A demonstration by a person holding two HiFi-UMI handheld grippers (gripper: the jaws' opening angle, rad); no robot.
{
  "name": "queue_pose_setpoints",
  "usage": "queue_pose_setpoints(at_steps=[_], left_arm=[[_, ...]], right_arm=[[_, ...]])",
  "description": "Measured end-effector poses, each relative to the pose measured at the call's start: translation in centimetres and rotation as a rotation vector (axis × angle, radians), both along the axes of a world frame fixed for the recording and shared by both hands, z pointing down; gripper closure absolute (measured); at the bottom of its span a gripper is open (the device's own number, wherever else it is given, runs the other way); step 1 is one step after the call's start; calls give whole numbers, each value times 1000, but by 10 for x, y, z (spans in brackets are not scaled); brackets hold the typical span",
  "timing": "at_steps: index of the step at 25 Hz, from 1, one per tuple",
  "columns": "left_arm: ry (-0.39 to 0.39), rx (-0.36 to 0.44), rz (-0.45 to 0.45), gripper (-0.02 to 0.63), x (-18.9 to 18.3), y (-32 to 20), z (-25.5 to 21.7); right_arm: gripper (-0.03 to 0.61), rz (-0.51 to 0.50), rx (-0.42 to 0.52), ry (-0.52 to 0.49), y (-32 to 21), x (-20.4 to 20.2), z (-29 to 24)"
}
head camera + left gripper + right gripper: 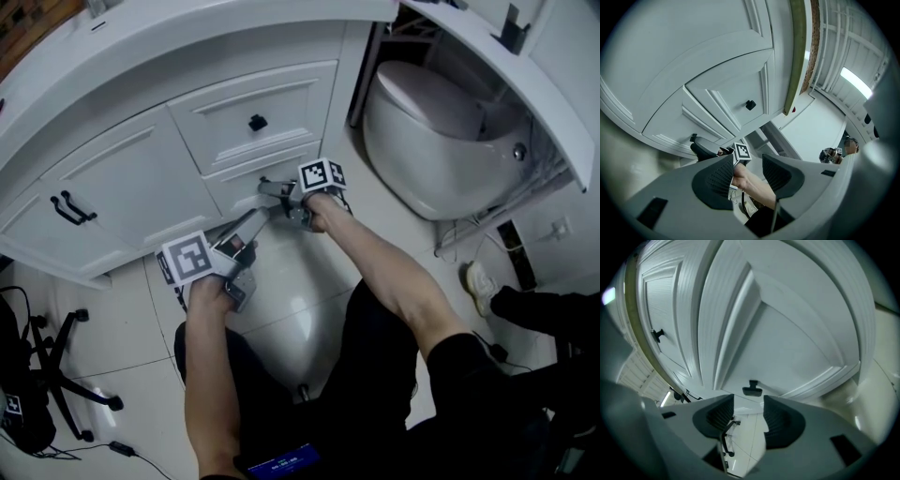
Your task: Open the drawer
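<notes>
Tiled bathroom floor (122, 328), white vanity (122, 183), toilet (422, 131) at right.
Lower drawer (246, 178) shut, flush with cabinet face; its knob (752, 390) hidden behind right gripper (272, 190) in head view, visible only in right gripper view, just ahead of the jaws, untouched. Right gripper parted, empty, close to drawer front. Left gripper (246, 230) likewise released, empty, clear of cabinet.

The right hand (323, 208) is holding the right tongs (748, 398) out ahead, the bare right forearm (389, 277) stretching forward and the tongs pointing leftward. Their jaws are standing apart, gripping nothing. The left hand (208, 292) is holding the left tongs (747, 158) lower and nearer the body, angling them up toward the right hand. Their jaws are also gaping, empty. The left forearm (202, 375) is running straight forward.
</notes>
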State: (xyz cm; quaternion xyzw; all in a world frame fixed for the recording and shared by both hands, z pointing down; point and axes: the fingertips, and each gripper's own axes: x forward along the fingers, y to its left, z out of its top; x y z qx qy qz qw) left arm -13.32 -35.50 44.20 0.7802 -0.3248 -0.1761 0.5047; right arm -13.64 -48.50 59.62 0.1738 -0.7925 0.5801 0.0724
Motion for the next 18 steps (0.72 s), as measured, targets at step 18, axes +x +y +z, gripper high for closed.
queue_pose_setpoints(at_steps=[18], left_arm=[[-23,-1,2,423,-2,-3,3]], right_arm=[[353,55,-8,-36,-21,-7,10]])
